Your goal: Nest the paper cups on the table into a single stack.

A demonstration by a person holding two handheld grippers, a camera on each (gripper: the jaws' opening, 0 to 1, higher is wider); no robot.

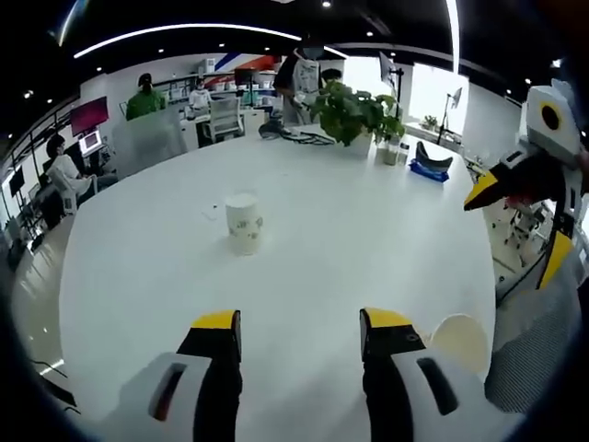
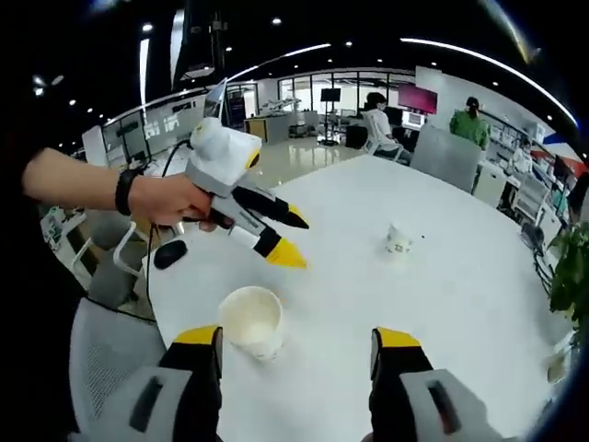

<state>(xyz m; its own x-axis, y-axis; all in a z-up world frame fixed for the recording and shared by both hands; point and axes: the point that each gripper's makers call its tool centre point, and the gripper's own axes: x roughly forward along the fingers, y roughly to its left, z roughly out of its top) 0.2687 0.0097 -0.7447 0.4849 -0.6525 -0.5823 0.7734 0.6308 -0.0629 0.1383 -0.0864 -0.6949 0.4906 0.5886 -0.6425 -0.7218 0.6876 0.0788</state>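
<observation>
**Right gripper view: near cup just ahead of the right jaws, far cup well beyond**

Right gripper view places the right hand-held gripper [image 2: 299, 354] low over the white bench [image 2: 479, 304], its jaws spread wide with nothing between them. Just ahead of it, slightly toward its left jaw, a paper cup [image 2: 251, 320] stands upright with its open mouth upward; its long axis is vertical, so a sideways grasp on the wall is judged to be what the next move calls for. Beyond that cup the left hand-held gripper [image 2: 287, 238] is seen, held in a hand [image 2: 175, 198], its jaws parted and empty, pointing toward the bench centre.

Farther off, ahead and to the right, a second paper cup [image 2: 398, 239] stands well apart from the first.

In the left gripper view, the left hand-held gripper [image 1: 299, 336] is likewise spread and empty, and the far cup [image 1: 244, 221] lies ahead, a little to its left, upright. The near cup [image 1: 460, 341] is seen beside its right jaw. The right hand-held gripper is judged nearer to the near cup, the left to the far one.
</observation>
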